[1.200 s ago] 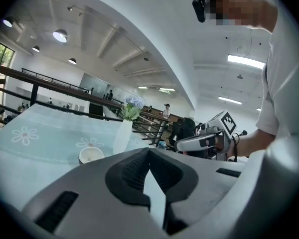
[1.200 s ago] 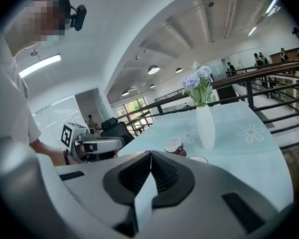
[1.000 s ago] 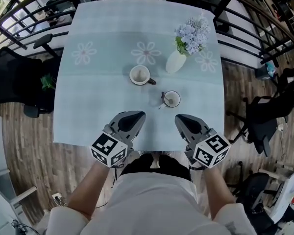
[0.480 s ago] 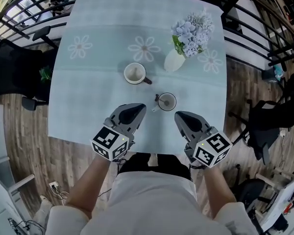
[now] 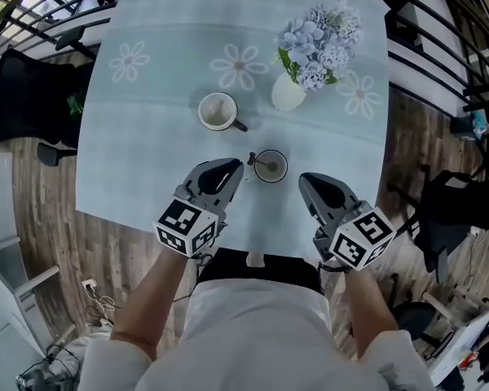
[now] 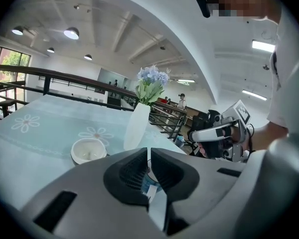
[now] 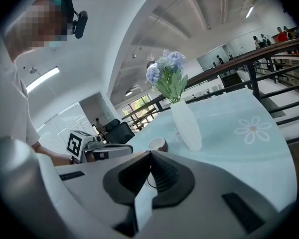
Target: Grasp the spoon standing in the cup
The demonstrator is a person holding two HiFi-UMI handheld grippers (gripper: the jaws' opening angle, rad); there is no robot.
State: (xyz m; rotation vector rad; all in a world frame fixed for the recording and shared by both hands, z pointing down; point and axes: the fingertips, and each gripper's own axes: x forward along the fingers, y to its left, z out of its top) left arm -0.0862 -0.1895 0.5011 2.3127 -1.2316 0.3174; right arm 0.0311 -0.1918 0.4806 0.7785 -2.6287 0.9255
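Note:
A small dark-rimmed cup (image 5: 271,166) stands on the pale blue table (image 5: 147,169). A spoon (image 5: 257,161) leans over its left rim. My left gripper (image 5: 237,165) is shut and holds nothing; its tip lies just left of the spoon handle, and I cannot tell if they touch. Right of the cup and nearer to me, my right gripper (image 5: 303,180) is shut and empty. In the left gripper view the jaws (image 6: 149,151) hide most of that cup. The right gripper view shows its jaws (image 7: 150,154) closed together.
A second white cup (image 5: 218,111) with a dark handle sits farther back on the left. A white vase (image 5: 288,93) of pale blue flowers (image 5: 319,39) stands behind the spoon cup. Black railings (image 5: 428,63) and chairs surround the table. The table's front edge is at my waist.
Both grippers have moved forward over the table towards the spoon cup. The left tip, which was short of the cup, now lies beside the spoon. Both stayed shut.

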